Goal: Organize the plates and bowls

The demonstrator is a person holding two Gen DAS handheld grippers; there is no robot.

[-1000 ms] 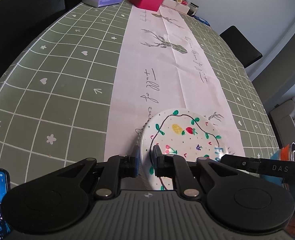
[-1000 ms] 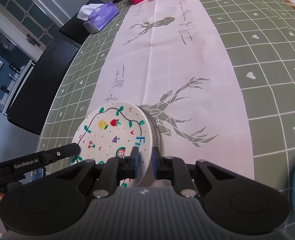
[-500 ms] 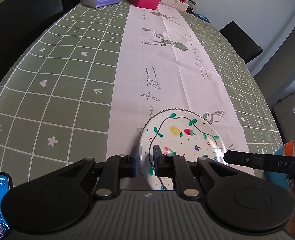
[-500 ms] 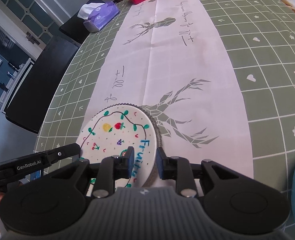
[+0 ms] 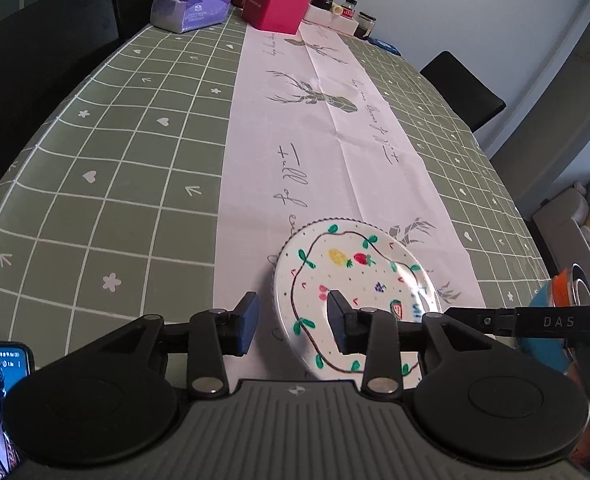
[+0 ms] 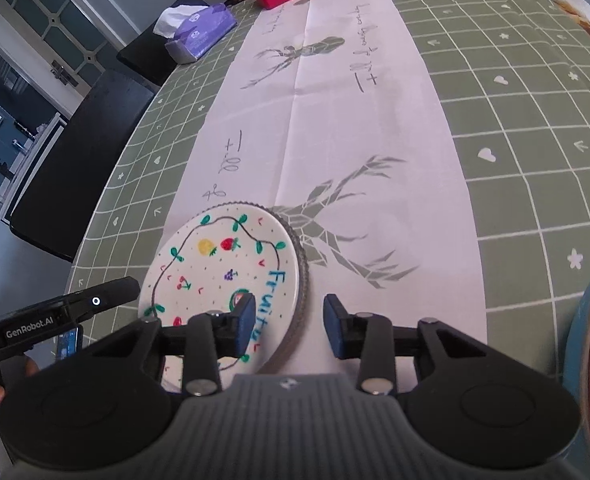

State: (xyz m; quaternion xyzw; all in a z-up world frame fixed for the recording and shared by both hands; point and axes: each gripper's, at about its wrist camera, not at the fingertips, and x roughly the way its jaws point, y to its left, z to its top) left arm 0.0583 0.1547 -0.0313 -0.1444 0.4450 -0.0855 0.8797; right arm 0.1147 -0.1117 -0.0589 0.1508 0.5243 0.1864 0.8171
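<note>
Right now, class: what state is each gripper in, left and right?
Left gripper: open, its fingers straddling the near left rim of the fruit plate, holding nothing.
Right gripper: open, straddling the plate's right rim, holding nothing.

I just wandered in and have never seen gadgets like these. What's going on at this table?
A person holds a two-finger tool in each hand and is tidying dishes. Both tools flank a fruit-painted plate, which sits on a grey ridged dish on the pink runner. The left gripper and right gripper are both open, each with one finger over the plate's rim and one outside it, so nothing is gripped now.
</note>
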